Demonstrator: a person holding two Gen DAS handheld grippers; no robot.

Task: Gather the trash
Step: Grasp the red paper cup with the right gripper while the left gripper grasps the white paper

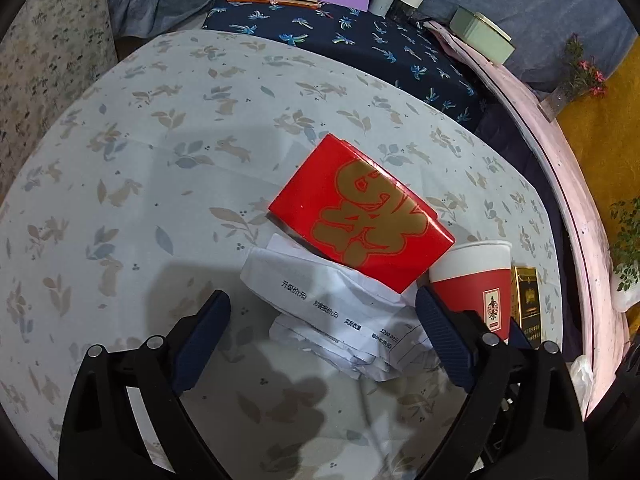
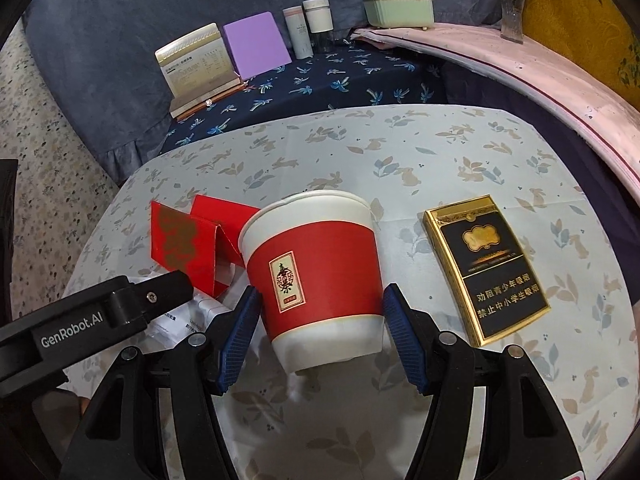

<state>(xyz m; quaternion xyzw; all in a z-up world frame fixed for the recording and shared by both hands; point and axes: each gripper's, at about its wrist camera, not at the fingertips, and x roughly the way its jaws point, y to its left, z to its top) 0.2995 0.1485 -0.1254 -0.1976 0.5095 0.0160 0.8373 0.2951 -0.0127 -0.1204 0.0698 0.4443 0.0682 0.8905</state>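
The table (image 1: 120, 184) carries all four trash items; none appears collected, and no bin is in view. The red box (image 1: 360, 212) lies at centre, the paper cup (image 2: 316, 276) at its 4 o'clock, the cigarette pack (image 2: 486, 268) beyond. Crumpled paper (image 1: 332, 312) sits partly under the box. Left gripper (image 1: 322, 340): fingers apart around the paper. Right gripper (image 2: 320, 336): fingers straddle the cup, not clamped.
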